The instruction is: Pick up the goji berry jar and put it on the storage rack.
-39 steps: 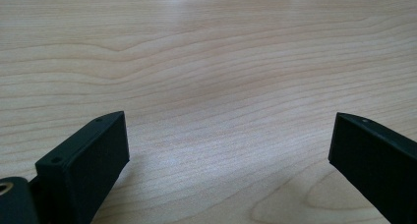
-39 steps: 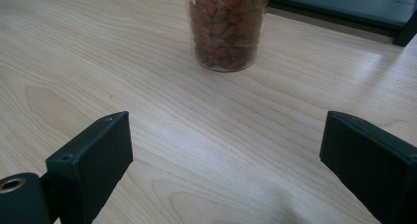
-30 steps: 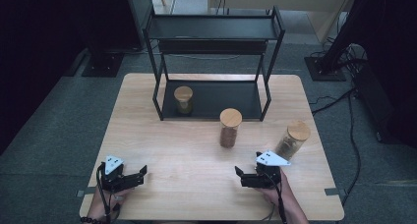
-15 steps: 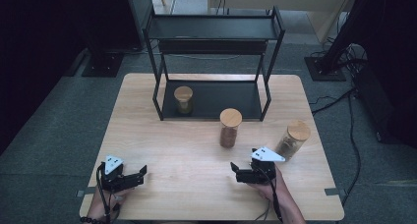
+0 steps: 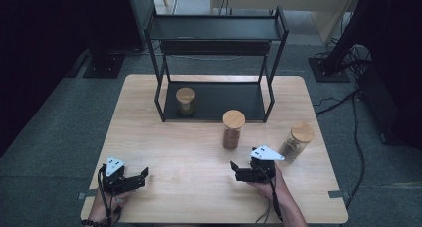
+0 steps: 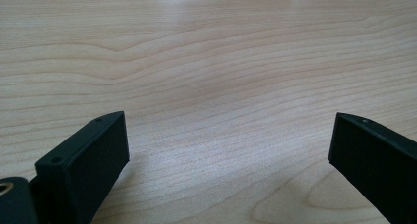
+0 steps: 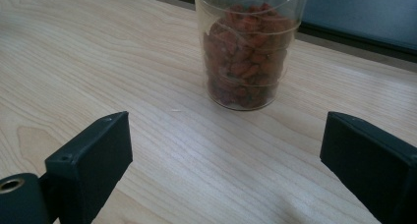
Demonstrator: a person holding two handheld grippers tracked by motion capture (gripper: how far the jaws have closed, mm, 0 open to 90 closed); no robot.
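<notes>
Right gripper point(image 5: 234, 170) sits low over the table point(image 5: 199, 197) at the near right, jaws spread wide with nothing between them; in the right gripper view the two black jaws frame the middle jar point(image 7: 248, 47), a clear glass jar of reddish-brown pieces that stands upright just ahead of the gap and apart from both jaws. In the high view that same jar carries a round wooden lid and stands on the open tabletop just in front of the black two-tier rack point(image 5: 214, 35). Left gripper point(image 5: 142, 177) rests at the near left corner, jaws likewise spread and empty, facing bare wood. Further out: a second lidded jar point(image 5: 295, 142) stands on the table right of the right gripper, and a third jar point(image 5: 185, 101) is already on the rack's lower shelf, toward its left. Judgement: work looks like shelving the jars; one of three is in place and two are left on the table. The reach for the middle jar is under way, no contact or grasp yet; closing, lifting and placing all remain.
</notes>
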